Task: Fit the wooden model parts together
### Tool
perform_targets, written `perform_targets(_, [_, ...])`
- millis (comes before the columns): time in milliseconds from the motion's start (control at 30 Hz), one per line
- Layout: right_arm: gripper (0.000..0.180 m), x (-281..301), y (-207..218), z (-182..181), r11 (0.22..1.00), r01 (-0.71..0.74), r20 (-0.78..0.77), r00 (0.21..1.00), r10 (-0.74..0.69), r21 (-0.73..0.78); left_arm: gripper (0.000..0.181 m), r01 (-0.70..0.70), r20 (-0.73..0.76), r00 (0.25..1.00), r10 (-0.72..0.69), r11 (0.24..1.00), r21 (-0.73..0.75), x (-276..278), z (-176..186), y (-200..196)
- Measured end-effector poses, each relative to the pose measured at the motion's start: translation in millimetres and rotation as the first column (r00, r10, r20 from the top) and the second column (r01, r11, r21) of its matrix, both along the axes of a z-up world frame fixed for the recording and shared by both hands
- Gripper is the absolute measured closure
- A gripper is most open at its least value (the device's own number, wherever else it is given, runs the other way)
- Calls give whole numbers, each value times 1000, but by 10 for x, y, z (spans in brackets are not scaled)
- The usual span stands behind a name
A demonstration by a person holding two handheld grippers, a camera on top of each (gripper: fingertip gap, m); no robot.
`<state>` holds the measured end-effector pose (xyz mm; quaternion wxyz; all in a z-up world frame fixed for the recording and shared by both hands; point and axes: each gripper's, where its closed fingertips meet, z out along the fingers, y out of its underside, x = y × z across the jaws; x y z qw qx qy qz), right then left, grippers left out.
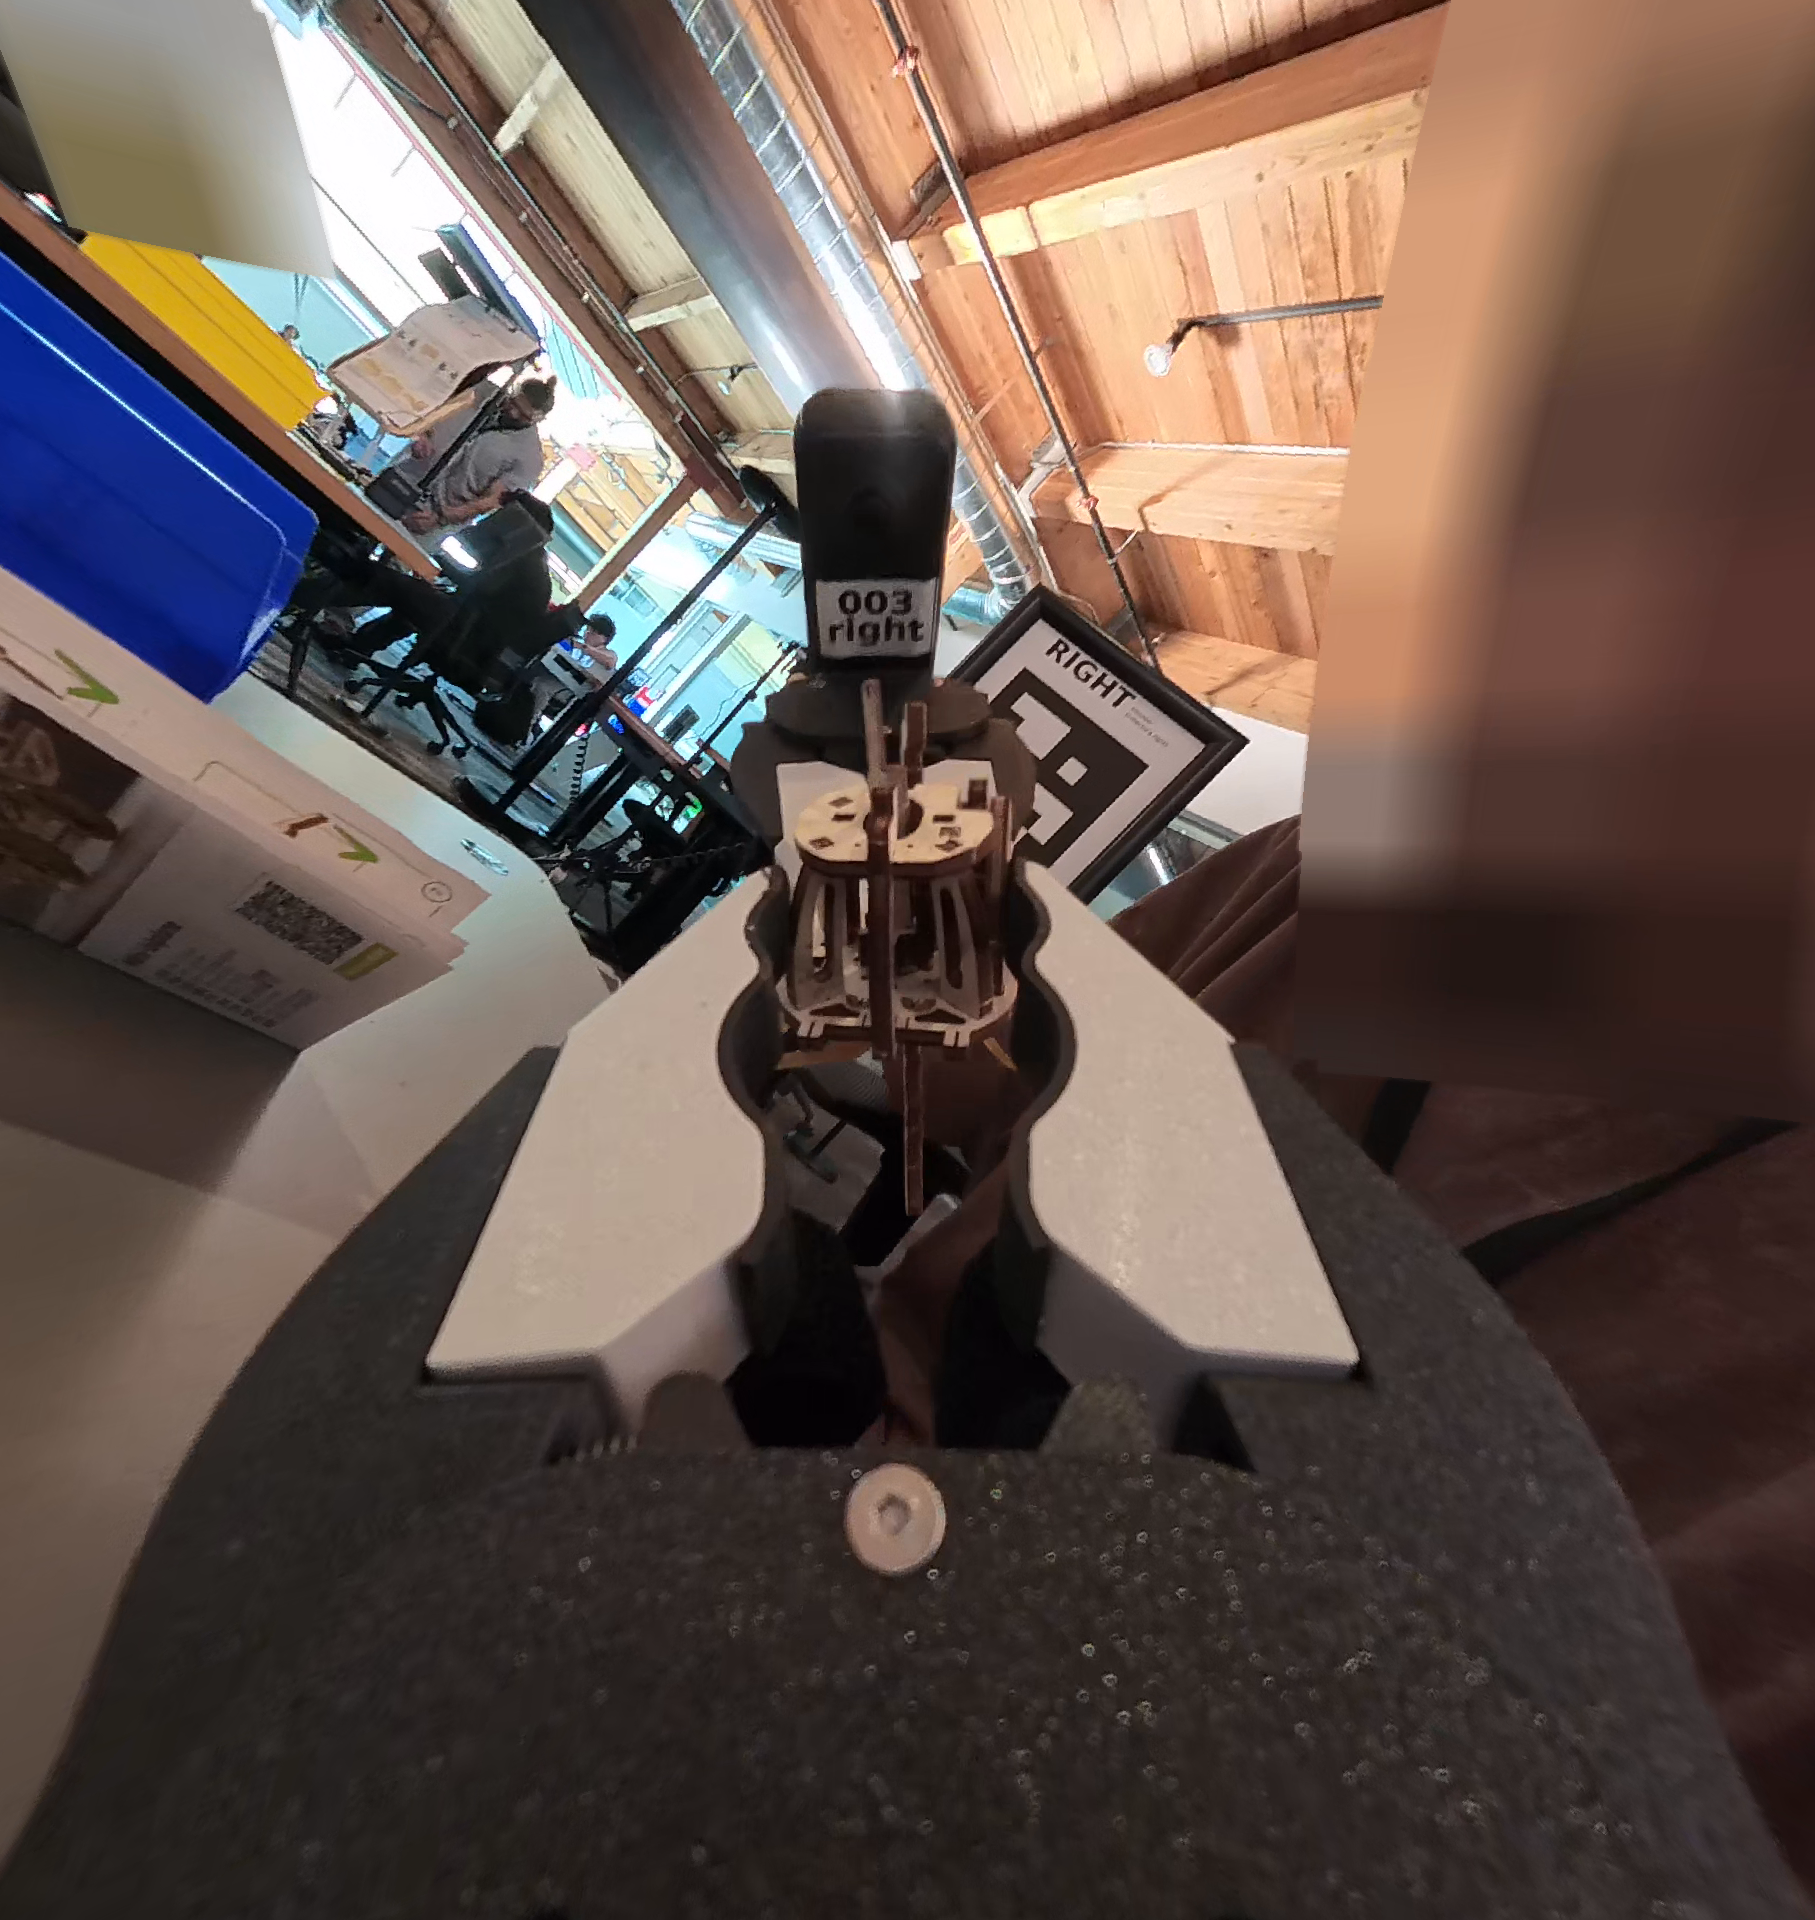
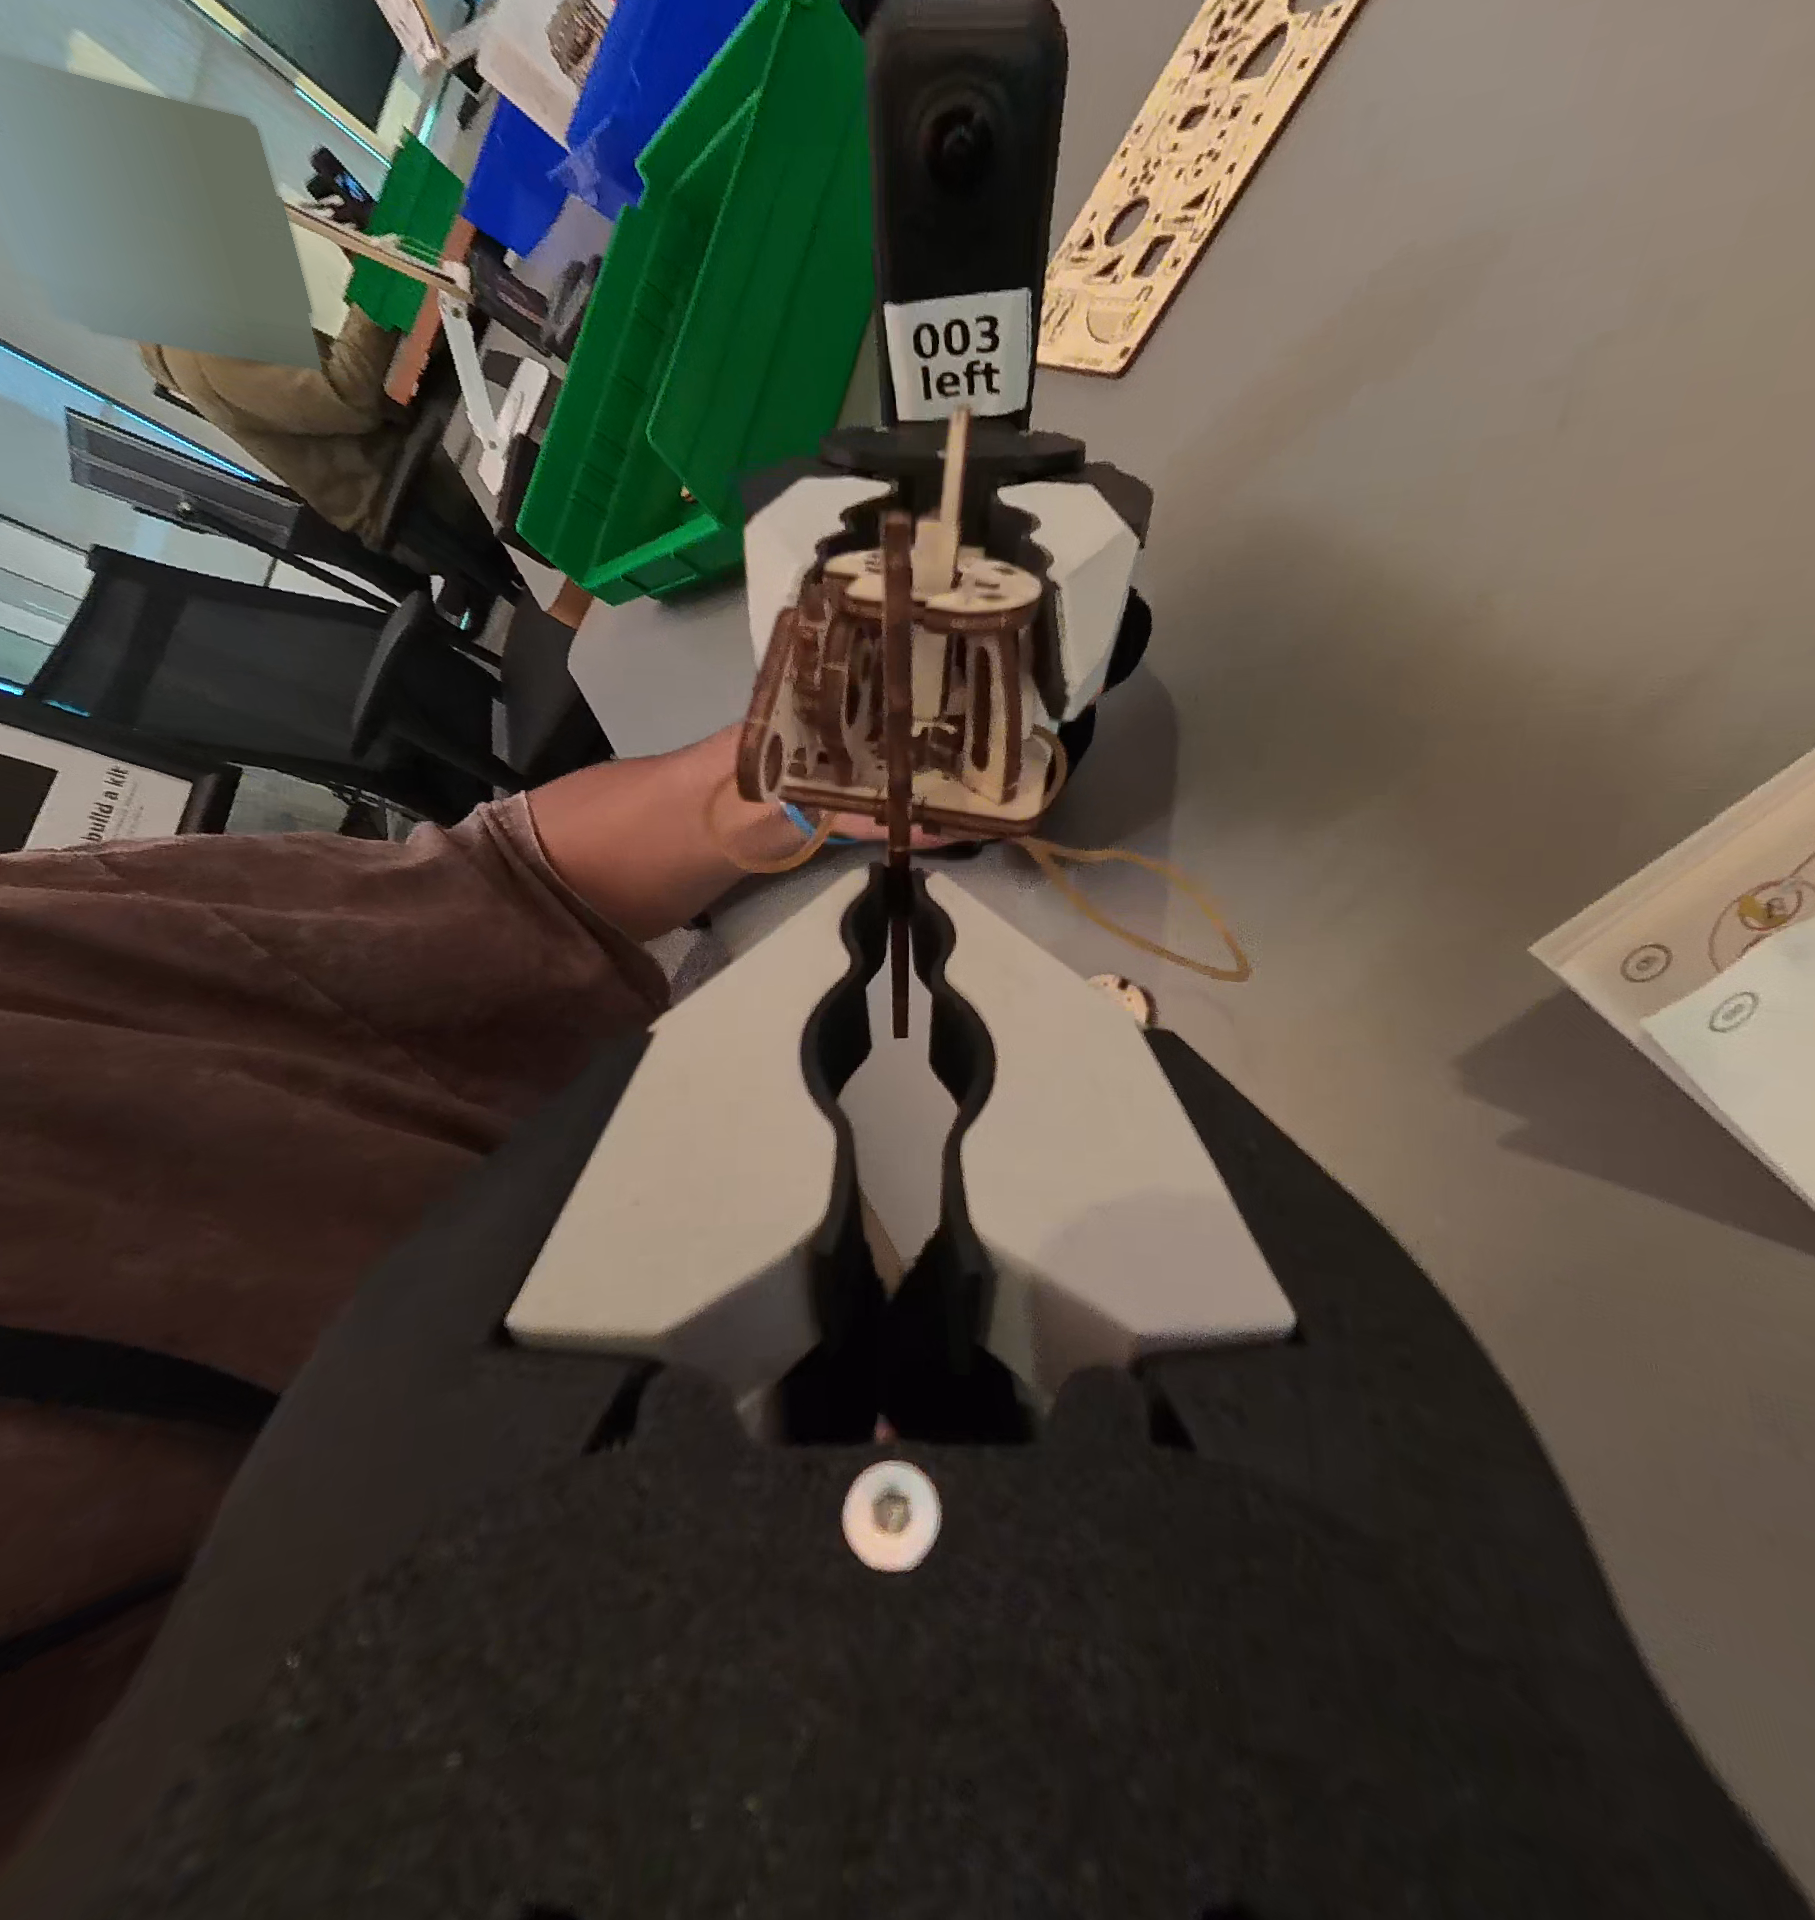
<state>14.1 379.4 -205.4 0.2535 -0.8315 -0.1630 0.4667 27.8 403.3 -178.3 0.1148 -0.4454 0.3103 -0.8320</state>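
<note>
Wooden model assembly [image 1: 898, 914]: ribbed, round-topped, clamped between the fingers of my left gripper [image 1: 898, 935], held in the air facing my right gripper [image 2: 895, 914].

Thin wooden strip [image 2: 897, 935]: pinched edge-on at my right gripper's narrowed tips, its far end running into the assembly's middle.

Rubber band [image 2: 1142, 914]: loose on the grey table [image 2: 1505, 520] below the model.

Cut-out plywood sheet [image 2: 1183, 187]: flat, farther off.

Green bin [image 2: 716, 343]: at the table edge.

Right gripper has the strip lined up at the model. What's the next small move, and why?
Probably ease the right gripper forward, pushing the strip deeper. The strip already stands inside the model, which the left gripper clamps, yet much of its length is outside.
</note>
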Motion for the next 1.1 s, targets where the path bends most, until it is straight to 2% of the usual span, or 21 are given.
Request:
perform_targets(567, [177, 9, -99, -87, 996, -38, 64, 997, 43, -84, 143, 7, -29, 1000, -5, 999, 45, 34, -41, -56])
perform_targets(967, [177, 7, -120, -51, 997, -50, 98, 994, 56, -66, 142, 28, -3, 1000, -28, 1000, 11, 36, -6, -75])
perform_targets(1100, [171, -9, -119, -38, 997, -50, 109, 992, 55, -51, 142, 36, 1, 999, -36, 999, 5, 40, -2, -85])
